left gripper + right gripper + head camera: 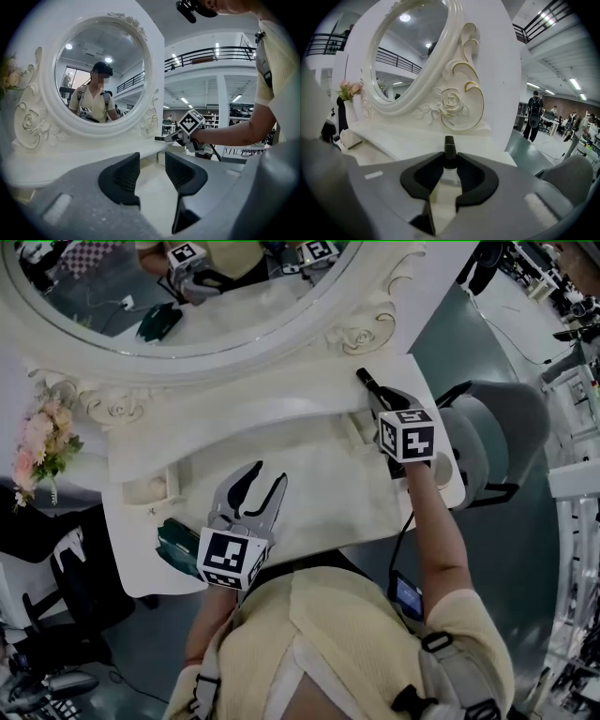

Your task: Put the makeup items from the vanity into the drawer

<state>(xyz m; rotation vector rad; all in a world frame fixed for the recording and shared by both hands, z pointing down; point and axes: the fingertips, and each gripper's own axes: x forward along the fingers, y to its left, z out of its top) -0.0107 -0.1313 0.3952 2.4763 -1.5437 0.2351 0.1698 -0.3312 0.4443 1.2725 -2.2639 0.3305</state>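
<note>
Right gripper (449,164) clamps a dark tube (449,145), upper right; left gripper (150,171) gapes empty. Stowing judged pending; green item (173,542) lies unstowed, lower left.

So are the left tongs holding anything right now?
No, the left tongs stand wide open with nothing between them.

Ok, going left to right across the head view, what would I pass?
Pink flowers → dark green item → left gripper, fingers apart and empty → right gripper, closed on a black stick → grey chair.
</note>
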